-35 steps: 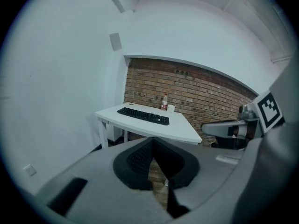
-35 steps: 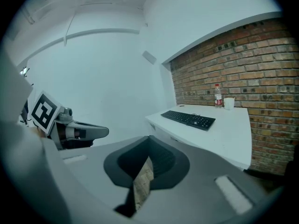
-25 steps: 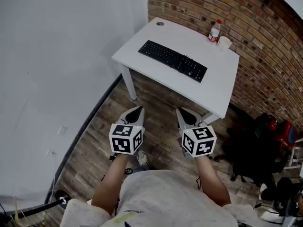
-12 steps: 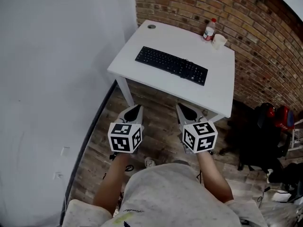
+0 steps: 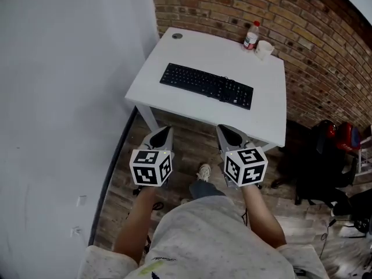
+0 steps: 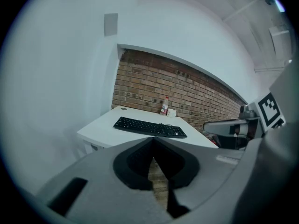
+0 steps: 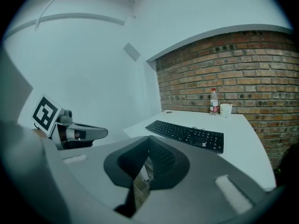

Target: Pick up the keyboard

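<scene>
A black keyboard (image 5: 206, 85) lies flat across the middle of a white table (image 5: 267, 115); it also shows in the left gripper view (image 6: 149, 127) and the right gripper view (image 7: 187, 135). Both grippers hang side by side over the wooden floor, short of the table's near edge and apart from the keyboard. My left gripper (image 5: 165, 132) is shut and holds nothing. My right gripper (image 5: 224, 131) is shut too, also with nothing in it.
A plastic bottle (image 5: 251, 35) and a white cup (image 5: 263, 49) stand at the table's far right by the brick wall (image 5: 325, 45). A white wall (image 5: 64, 97) runs along the left. Black and red bags (image 5: 328, 156) sit on the floor at right.
The table and keyboard have come closer and lower in the head view as the person walks toward them. Both grippers stayed shut, side by side.
</scene>
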`<state>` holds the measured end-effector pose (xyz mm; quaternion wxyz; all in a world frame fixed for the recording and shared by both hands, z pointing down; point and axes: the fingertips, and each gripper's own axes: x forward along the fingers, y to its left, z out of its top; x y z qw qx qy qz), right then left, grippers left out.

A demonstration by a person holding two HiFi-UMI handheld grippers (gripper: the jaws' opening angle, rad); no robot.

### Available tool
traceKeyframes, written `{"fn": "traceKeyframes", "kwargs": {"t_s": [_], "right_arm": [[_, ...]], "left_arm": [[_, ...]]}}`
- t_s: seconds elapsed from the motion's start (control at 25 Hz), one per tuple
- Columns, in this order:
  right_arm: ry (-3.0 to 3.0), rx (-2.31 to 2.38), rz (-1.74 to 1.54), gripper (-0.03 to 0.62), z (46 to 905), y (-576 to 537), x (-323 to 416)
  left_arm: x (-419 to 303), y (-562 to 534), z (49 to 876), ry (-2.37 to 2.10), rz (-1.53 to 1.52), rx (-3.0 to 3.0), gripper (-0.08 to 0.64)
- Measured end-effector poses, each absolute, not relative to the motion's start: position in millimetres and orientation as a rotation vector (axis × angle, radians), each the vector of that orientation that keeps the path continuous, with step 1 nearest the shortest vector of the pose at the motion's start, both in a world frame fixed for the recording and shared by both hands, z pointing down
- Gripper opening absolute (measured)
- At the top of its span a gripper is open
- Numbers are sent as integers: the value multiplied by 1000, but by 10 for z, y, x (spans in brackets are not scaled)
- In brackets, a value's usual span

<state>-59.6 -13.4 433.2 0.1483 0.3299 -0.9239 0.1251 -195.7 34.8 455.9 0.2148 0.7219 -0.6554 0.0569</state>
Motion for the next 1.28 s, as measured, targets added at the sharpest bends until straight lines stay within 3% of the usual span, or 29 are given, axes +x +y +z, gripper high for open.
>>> {"fn": "traceKeyframes", "kwargs": {"t_s": [0.72,1.28], "right_arm": [[-2631,980,460,5,4549,-1719,-860],[-2565,1118,541,21,4872,-2735,-441]], "left_arm": [[-2315,-1218,4691,-1792,249,1975,-8],[-2482,-2124,4900,-1818,300,1918,14]]}}
